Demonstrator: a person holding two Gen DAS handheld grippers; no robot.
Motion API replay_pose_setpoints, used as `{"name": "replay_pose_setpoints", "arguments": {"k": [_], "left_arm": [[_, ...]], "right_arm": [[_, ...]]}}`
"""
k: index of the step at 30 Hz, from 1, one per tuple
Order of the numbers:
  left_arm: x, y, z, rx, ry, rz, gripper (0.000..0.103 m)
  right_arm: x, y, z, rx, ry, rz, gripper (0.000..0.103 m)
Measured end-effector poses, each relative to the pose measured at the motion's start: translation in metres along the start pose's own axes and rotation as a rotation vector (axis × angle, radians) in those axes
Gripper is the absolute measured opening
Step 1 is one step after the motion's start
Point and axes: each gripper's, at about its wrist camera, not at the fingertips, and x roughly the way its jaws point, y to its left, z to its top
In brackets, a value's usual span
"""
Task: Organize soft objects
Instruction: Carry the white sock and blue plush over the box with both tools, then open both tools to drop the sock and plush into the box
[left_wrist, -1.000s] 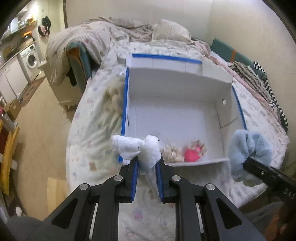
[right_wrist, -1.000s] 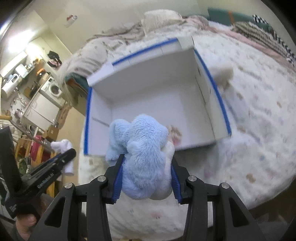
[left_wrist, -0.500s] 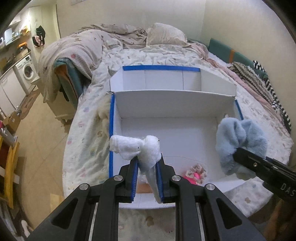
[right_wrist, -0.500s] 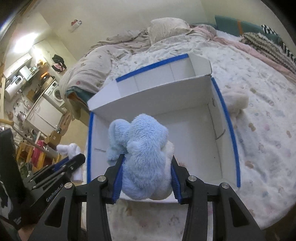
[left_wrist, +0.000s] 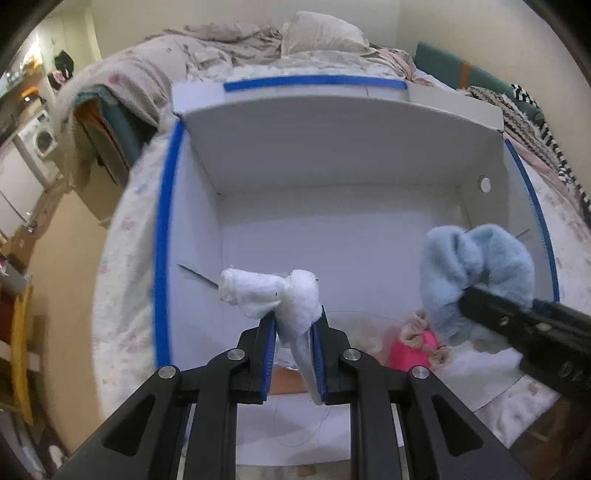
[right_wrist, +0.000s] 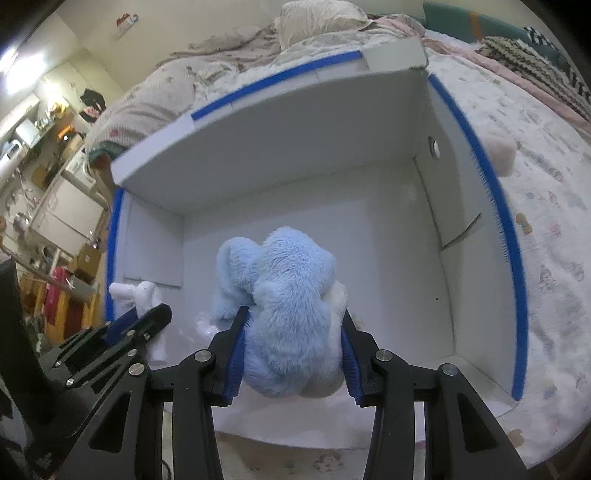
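A white box with blue-taped rims (left_wrist: 164, 221) (right_wrist: 511, 236) sits open on the bed. My left gripper (left_wrist: 293, 325) is shut on a small white plush toy (left_wrist: 273, 291) and holds it over the box's near left part. My right gripper (right_wrist: 293, 325) is shut on a fluffy light-blue plush toy (right_wrist: 288, 295), held over the box's near middle. The blue toy (left_wrist: 476, 266) and right gripper also show at the right of the left wrist view. A pink and beige soft toy (left_wrist: 415, 341) lies on the box floor near the front wall.
The bed has a pale patterned cover (right_wrist: 554, 229). A cream plush (right_wrist: 498, 147) lies on it just outside the box's right wall. Rumpled blankets and a pillow (left_wrist: 317, 33) lie beyond the box. The floor and a washing machine (left_wrist: 40, 142) are off to the left.
Both grippers have moved forward over the box with their toys still held. The box now fills both views.
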Motion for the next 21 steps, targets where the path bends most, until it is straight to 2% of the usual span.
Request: {"name": "replay_pose_setpoints", "arguments": {"k": [2, 11, 14, 18, 21], "left_arm": [[0.004, -0.001, 0.001, -0.003, 0.001, -0.022, 0.017], [0.012, -0.006, 0.002, 0.021, 0.008, -0.008, 0.017], [0.015, -0.002, 0.002, -0.008, 0.014, -0.018, 0.017], [0.018, -0.001, 0.001, -0.020, 0.035, -0.024, 0.017], [0.019, -0.003, 0.002, -0.010, 0.045, -0.012, 0.018]], "right_arm": [[0.007, -0.001, 0.000, 0.001, 0.017, -0.008, 0.047], [0.025, -0.002, 0.001, 0.012, 0.064, -0.027, 0.048], [0.031, -0.007, 0.001, 0.043, 0.088, -0.024, 0.049], [0.034, -0.008, 0.002, 0.053, 0.096, -0.026, 0.052], [0.033, -0.007, 0.003, 0.046, 0.089, -0.042, 0.061]]}}
